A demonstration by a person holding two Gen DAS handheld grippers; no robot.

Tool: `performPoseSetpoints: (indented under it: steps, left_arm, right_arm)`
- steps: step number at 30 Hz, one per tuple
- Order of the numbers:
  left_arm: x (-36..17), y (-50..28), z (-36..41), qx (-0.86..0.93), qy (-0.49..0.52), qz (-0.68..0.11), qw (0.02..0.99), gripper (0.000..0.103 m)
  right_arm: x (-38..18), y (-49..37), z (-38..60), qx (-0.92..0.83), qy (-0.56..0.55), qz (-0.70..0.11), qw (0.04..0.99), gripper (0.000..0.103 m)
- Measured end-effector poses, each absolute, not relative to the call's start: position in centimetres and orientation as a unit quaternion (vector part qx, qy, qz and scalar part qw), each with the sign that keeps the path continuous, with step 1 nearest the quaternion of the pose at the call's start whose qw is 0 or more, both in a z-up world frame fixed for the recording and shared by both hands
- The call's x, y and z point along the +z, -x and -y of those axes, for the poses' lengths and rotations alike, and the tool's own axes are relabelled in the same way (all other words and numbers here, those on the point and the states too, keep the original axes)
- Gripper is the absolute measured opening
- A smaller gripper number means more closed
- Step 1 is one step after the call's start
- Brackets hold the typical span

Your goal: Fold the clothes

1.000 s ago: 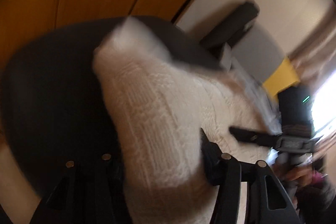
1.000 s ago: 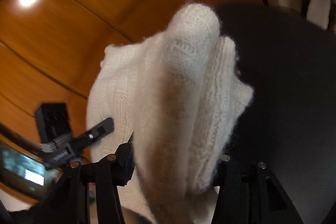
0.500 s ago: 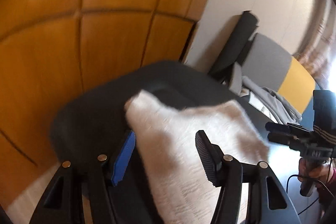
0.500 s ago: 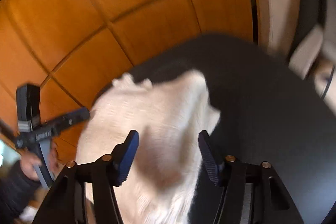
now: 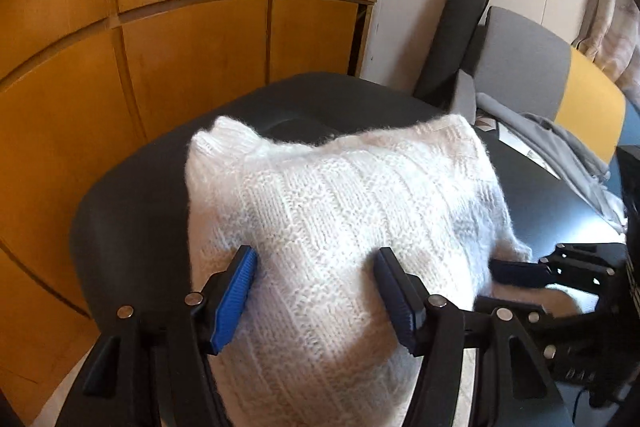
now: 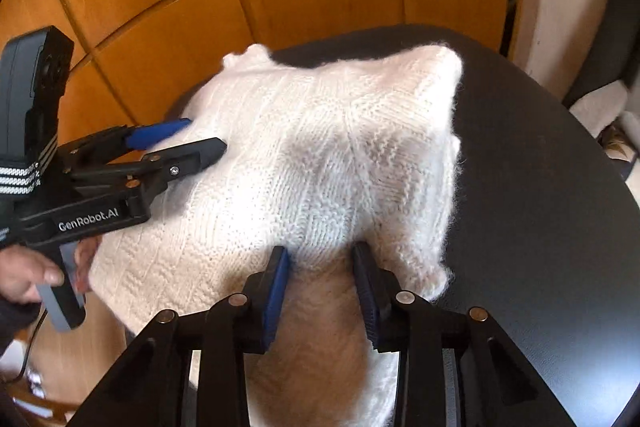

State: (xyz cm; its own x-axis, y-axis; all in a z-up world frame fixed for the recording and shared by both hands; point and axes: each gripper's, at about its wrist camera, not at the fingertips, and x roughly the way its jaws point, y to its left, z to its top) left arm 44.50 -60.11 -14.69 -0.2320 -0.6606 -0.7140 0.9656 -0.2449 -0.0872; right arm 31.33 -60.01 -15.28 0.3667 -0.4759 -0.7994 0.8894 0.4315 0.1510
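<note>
A white knitted sweater (image 5: 344,203) lies folded on the dark round table (image 5: 132,211); it also shows in the right wrist view (image 6: 312,155). My left gripper (image 5: 314,269) is open, its fingers straddling the near left edge of the sweater. My right gripper (image 6: 322,259) is open too, its blue-padded fingers either side of a bulge at the sweater's near right edge. The left gripper (image 6: 200,137) also shows from the side in the right wrist view, the right gripper (image 5: 520,273) in the left wrist view.
Orange wooden cupboard doors (image 5: 180,39) stand close behind the table. A dark rolled mat (image 5: 456,31), a grey and yellow chair (image 5: 560,83) and grey clothes (image 5: 560,147) are at the right. The table's dark top (image 6: 540,187) runs to the right of the sweater.
The sweater was held up in both shut grippers a second ago; it has come down onto the table and both grippers have opened around it.
</note>
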Motion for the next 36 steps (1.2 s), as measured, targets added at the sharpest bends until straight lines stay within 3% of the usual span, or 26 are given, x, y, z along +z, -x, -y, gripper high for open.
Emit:
performPoseSetpoints:
  steps: [5,12,15,17,19,21,27,36]
  left_arm:
    - [-10.3,-46.5,57.6,-0.714,-0.243,-0.272,0.597,0.062]
    - [-5.0,-47.8,51.7,-0.66,-0.209,-0.321,0.646,0.065]
    - [-3.5,-48.4,47.9,-0.652,-0.187,-0.318,0.662,0.065]
    - [-2.6,-47.9,45.0,-0.639,-0.187,-0.277,0.693,0.064]
    - [-1.7,-47.2,42.2,-0.632,-0.2,-0.222,0.715,0.059]
    - [-1.1,-46.4,40.5,-0.642,-0.226,-0.183,0.709,0.049]
    - [1.2,-45.4,37.7,-0.647,-0.238,-0.144,0.71,0.048]
    - [0.5,-47.6,39.1,-0.636,-0.219,-0.238,0.7,0.048]
  right_arm:
    - [-14.5,-31.4,59.0,-0.474,-0.299,-0.332,0.759,0.034]
    - [-7.0,-30.7,52.8,-0.532,-0.267,-0.233,0.769,0.037]
    - [-4.6,-31.3,49.6,-0.546,-0.246,-0.204,0.774,0.048]
    - [-3.4,-32.2,47.6,-0.557,-0.227,-0.196,0.774,0.063]
    - [-3.1,-33.7,46.9,-0.562,-0.218,-0.203,0.772,0.071]
    - [-2.6,-34.3,46.1,-0.562,-0.215,-0.207,0.771,0.072]
    - [-0.9,-35.1,42.6,-0.576,-0.177,-0.215,0.769,0.085]
    - [-0.9,-35.1,41.9,-0.581,-0.19,-0.222,0.759,0.088]
